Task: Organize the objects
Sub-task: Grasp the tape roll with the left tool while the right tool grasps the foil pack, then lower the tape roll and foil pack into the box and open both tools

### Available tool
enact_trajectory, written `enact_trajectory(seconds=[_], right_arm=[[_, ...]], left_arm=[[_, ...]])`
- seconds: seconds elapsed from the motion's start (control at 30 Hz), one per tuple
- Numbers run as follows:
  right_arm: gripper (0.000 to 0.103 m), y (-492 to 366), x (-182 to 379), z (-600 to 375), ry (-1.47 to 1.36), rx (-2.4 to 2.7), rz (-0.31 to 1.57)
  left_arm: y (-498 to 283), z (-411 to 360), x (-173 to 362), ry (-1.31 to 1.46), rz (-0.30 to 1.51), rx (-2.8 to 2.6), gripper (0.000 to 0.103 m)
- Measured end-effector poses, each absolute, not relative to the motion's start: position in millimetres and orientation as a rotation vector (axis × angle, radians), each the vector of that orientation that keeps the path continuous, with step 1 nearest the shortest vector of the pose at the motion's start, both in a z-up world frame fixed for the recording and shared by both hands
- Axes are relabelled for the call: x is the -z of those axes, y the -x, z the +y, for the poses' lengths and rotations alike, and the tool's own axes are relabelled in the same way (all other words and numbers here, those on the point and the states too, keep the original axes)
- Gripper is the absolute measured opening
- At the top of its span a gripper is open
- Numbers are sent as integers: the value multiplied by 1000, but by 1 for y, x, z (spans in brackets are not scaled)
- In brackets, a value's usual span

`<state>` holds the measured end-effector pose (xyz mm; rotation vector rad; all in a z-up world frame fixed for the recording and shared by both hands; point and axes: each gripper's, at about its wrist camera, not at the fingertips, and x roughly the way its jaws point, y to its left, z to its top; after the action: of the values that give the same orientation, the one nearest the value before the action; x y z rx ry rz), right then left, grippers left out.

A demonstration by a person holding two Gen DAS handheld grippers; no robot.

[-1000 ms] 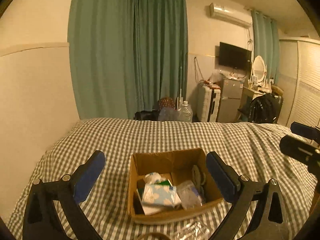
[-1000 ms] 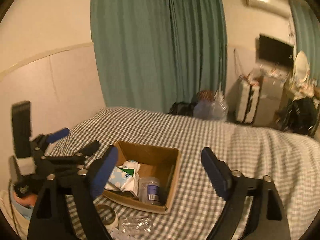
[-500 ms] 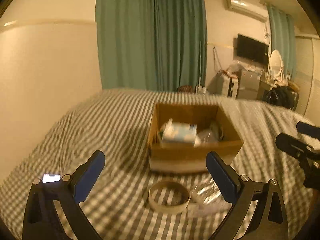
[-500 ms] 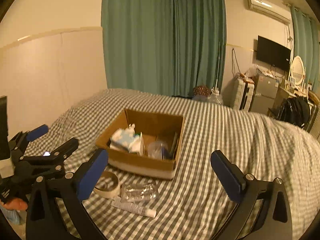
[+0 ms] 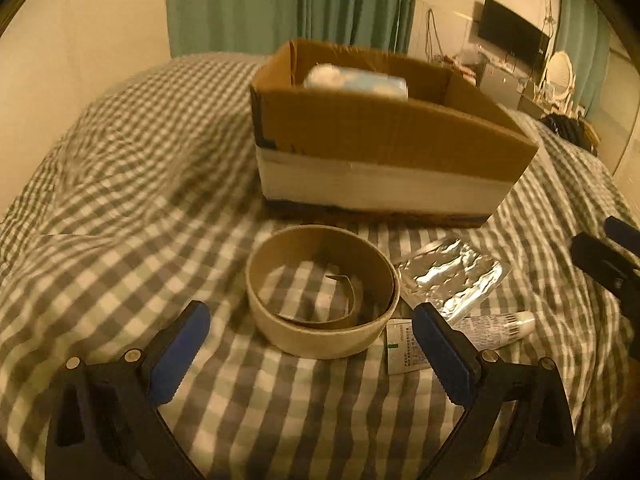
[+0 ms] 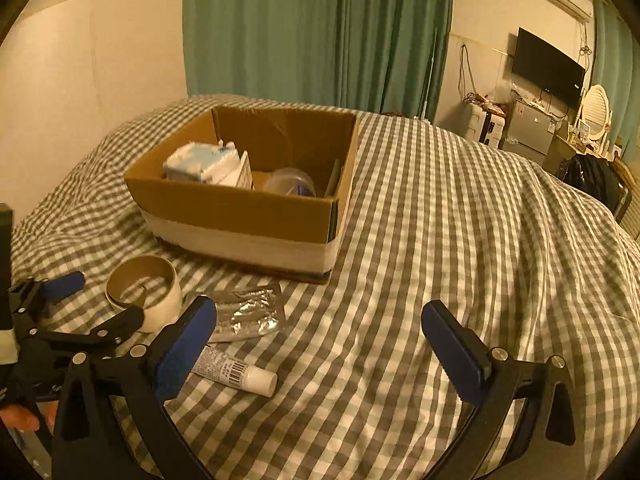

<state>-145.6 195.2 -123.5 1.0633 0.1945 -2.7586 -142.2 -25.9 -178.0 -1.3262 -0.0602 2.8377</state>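
Step in hand: by the look of it, you are lining up your left gripper [image 5: 308,344] on the tape roll [image 5: 322,294] so it can go into the cardboard box [image 5: 384,136].
Left tool: spread wide, holding nothing; the roll lies just ahead of the gap between its blue pads [image 5: 178,350].
Right tool: your right gripper [image 6: 320,352] is also wide open and empty, over bare checked bedspread [image 6: 460,220].
Where things lie: the roll sits flat on the bedspread in front of the box; a foil packet [image 5: 450,276] lies just beside it and a small tube [image 5: 490,326] near that.
Grip advice: close on one wall of the ring, one pad inside and one outside; squeezing across the whole ring would likely crush it.
Watch for: the soft bedding giving way, and the right pad catching the tube.
Box: already holds a tissue pack [image 6: 202,164] and a plastic container [image 6: 290,182]; aim for the free space.
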Motion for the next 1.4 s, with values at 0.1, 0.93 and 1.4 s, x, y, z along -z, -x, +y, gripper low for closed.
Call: enact_trajectory(seconds=[0.1, 0.93, 1.4], right_arm=[[103, 146, 123, 198, -1087, 2755, 175], [103, 154, 153, 156, -1170, 2588, 333], [103, 198, 197, 99, -1226, 2498, 611]], left_arm=[[153, -20, 186, 1353, -21, -2828, 103], [113, -59, 146, 1164, -197, -2999, 86], [118, -75, 145, 1140, -327, -2960, 86]])
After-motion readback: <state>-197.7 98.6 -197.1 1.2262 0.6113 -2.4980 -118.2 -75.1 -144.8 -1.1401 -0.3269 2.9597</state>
